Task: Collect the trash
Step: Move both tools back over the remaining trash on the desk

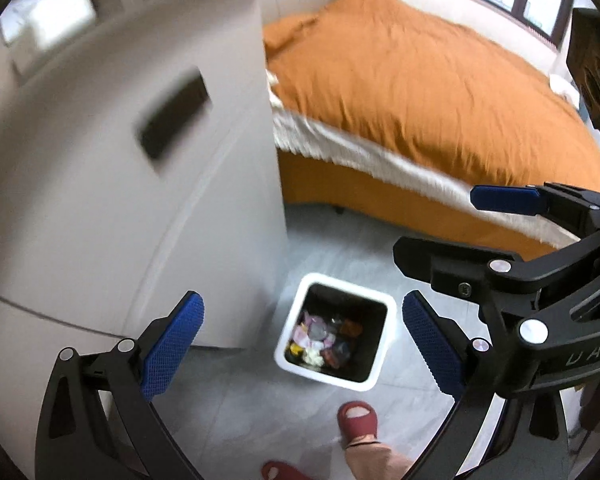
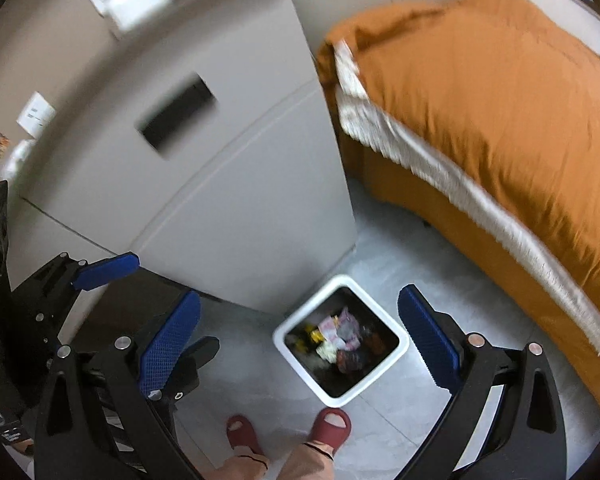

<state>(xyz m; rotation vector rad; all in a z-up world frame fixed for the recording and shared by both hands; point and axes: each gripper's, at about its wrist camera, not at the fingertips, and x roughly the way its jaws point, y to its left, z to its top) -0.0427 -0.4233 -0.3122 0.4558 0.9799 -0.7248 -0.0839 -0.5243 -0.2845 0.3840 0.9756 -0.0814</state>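
Observation:
A white square trash bin (image 1: 327, 379) stands on the pale tiled floor beside a grey cabinet. Several crumpled wrappers (image 1: 323, 337) lie in its dark inside. My left gripper (image 1: 302, 344) hangs high above the bin, open, with nothing between its blue pads. In the right wrist view the same bin (image 2: 279, 339) and its wrappers (image 2: 340, 336) sit below my right gripper (image 2: 300, 344), which is also open and holds nothing. Each gripper shows in the other's view: the right gripper (image 1: 460, 228) at the right edge, the left gripper (image 2: 152, 304) at the lower left.
A tall grey cabinet (image 1: 120, 200) with a dark handle slot (image 1: 176, 114) rises left of the bin. A bed with an orange cover (image 1: 420, 92) and white fringe fills the right. The person's feet in red slippers (image 2: 330, 426) stand just in front of the bin.

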